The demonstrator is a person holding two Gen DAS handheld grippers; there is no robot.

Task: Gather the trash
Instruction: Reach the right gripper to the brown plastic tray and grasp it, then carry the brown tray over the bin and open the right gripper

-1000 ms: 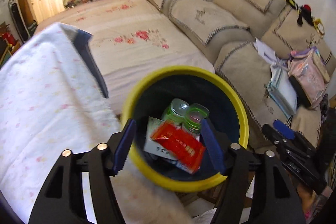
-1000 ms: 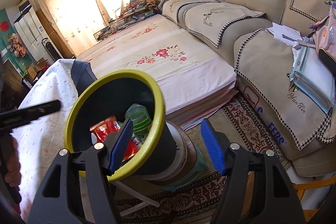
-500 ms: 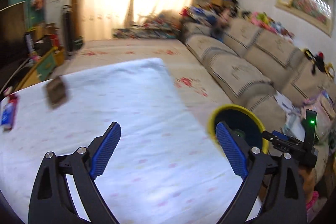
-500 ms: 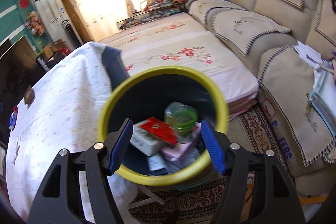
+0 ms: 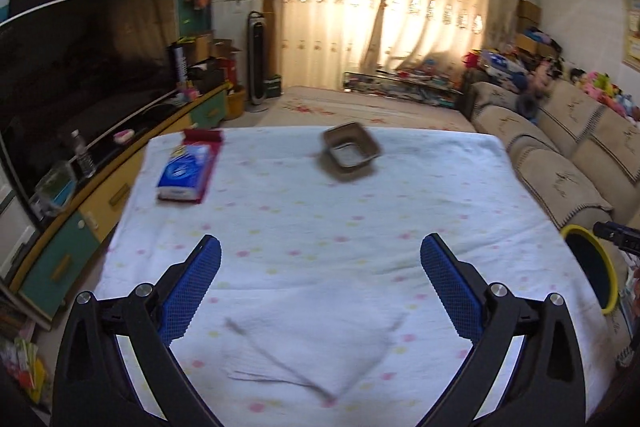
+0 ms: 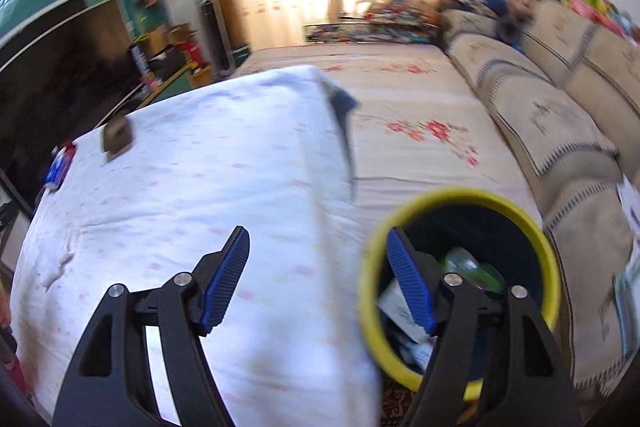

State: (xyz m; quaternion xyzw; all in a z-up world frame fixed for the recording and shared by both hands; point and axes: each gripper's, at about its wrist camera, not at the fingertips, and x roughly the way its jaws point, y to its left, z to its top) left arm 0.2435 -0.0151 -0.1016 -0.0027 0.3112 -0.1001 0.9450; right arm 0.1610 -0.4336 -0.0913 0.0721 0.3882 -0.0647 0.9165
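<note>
My left gripper [image 5: 320, 287] is open and empty above the white dotted tablecloth [image 5: 320, 227]. On the table's far side lie a brown square tray [image 5: 350, 151] and a blue tissue pack [image 5: 186, 173]. The yellow-rimmed dark trash bin [image 5: 592, 267] stands off the table's right edge. My right gripper [image 6: 318, 279] is open and empty over the table's right edge, with the bin [image 6: 520, 219] just right of it, holding a green bottle [image 6: 476, 267] and paper scraps. The tray [image 6: 117, 138] and the pack [image 6: 58, 167] show far left.
A low bed with a floral sheet [image 6: 400, 107] lies beyond the table. A beige sofa [image 6: 560, 115] runs along the right. A TV and cabinet [image 5: 80, 67] stand on the left. A folded white cloth [image 5: 304, 351] lies near the table's front edge.
Both grippers have swung left, away from the bin and towards the table. The left view now faces the table squarely, with the bin at its right edge. Both stay open.
</note>
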